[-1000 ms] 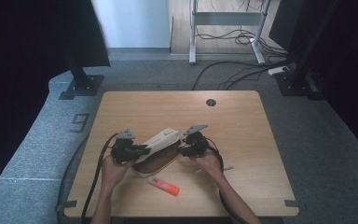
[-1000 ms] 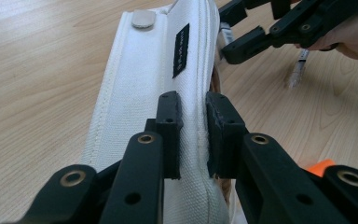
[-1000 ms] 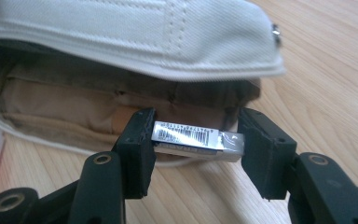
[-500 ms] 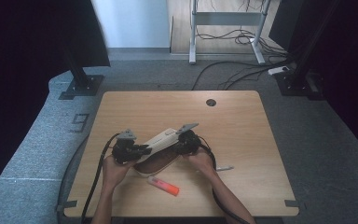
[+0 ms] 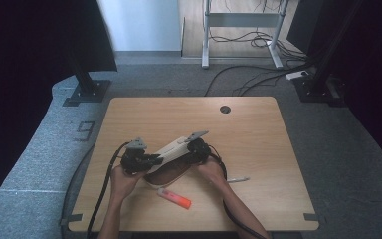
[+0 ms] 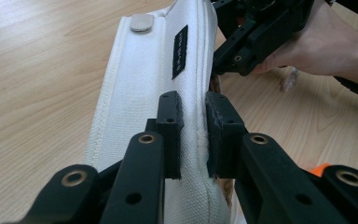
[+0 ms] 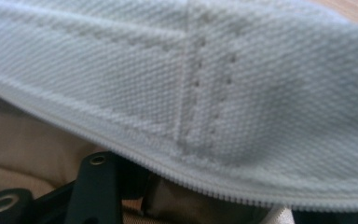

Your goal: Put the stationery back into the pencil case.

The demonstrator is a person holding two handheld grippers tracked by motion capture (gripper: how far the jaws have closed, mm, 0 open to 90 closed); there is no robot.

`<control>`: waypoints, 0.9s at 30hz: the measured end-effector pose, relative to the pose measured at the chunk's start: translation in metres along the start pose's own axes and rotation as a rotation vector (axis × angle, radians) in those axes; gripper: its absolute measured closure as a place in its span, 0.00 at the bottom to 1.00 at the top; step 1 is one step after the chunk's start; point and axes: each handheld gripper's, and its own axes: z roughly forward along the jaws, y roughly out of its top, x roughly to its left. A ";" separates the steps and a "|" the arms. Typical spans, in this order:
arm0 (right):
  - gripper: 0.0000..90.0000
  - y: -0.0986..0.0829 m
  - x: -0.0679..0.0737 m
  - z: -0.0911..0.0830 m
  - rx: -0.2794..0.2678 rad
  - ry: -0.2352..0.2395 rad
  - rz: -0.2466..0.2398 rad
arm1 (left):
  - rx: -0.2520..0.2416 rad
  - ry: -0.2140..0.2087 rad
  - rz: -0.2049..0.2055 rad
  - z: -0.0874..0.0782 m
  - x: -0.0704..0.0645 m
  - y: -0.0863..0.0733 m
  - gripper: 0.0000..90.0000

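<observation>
High view: white pouch (image 5: pixel 171 151) long axis runs lower-left to upper-right. Left gripper (image 6: pixel 193 135) pinches pouch edge. Right gripper (image 5: pixel 197 149) at other end, grip hidden, cannot tell.

Your left tool (image 6: pixel 193 135): matte black, angular jaws, brass-ringed screw holes along arms. Your right tool (image 5: pixel 197 149): black too, grey three-cornered plate on top. Black cable trails from each. Your forearms bare, no sleeves.
</observation>
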 end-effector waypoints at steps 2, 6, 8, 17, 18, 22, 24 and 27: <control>0.41 0.000 0.001 -0.004 0.017 0.013 -0.014 | -0.001 0.000 -0.003 0.000 0.001 0.000 0.85; 0.38 -0.001 0.000 -0.011 0.013 0.029 -0.012 | -0.001 0.002 -0.004 0.000 0.001 0.000 0.85; 0.36 -0.002 0.000 -0.016 0.017 0.032 -0.014 | -0.001 0.004 -0.002 0.000 0.001 0.000 0.85; 0.34 -0.011 -0.003 -0.036 0.023 0.051 -0.038 | 0.003 0.001 0.001 -0.001 0.002 -0.001 0.85; 0.33 -0.013 -0.004 -0.039 0.020 0.055 -0.036 | 0.003 0.001 0.001 -0.001 0.002 -0.001 0.85; 0.31 -0.018 -0.006 -0.051 0.017 0.048 -0.042 | 0.007 -0.002 0.002 -0.001 0.002 -0.001 0.85; 0.30 -0.020 -0.006 -0.055 0.020 0.048 -0.041 | 0.008 -0.003 0.000 -0.001 0.003 -0.001 0.85; 0.29 -0.023 -0.008 -0.062 0.018 0.046 -0.046 | 0.009 -0.007 -0.002 0.000 0.003 -0.001 0.85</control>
